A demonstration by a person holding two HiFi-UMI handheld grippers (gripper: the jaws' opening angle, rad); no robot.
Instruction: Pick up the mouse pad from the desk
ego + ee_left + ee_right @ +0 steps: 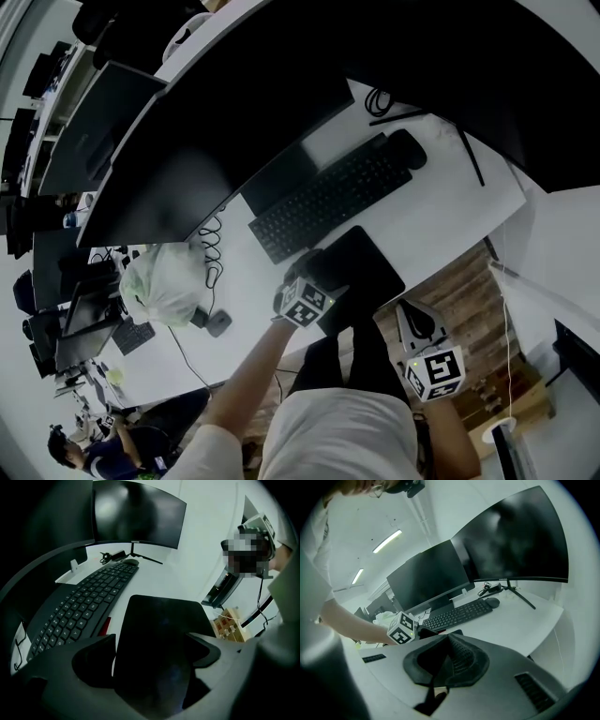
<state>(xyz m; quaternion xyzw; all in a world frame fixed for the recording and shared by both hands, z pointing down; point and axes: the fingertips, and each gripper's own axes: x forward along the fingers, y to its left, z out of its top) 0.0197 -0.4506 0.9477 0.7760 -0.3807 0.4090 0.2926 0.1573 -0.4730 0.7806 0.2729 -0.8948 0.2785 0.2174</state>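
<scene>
Under the left claw (151,641) lies the black mouse pad (161,620), flat on the white table (441,206) close to its near edge. The jaws stand wide apart, one over each long side of the pad, and nothing is clamped; whether the tips touch the pad cannot be told. Just left of this claw and beyond it runs a black keyboard (79,606), set slantwise, with a dark mouse (130,562) at its far end and a curved monitor (136,515) behind that. From the head view the left claw (323,272) tilts down over the near left corner of the pad (370,262), the keyboard (328,197) just ahead of it. Well to its left sits a pale plastic bag (164,281). To its right, the right claw (417,323) hangs off the table's edge, apart from the pad. Its own view shows the right claw (450,641) with jaws pressed together and empty, pointing across the table toward the keyboard (457,613).
</scene>
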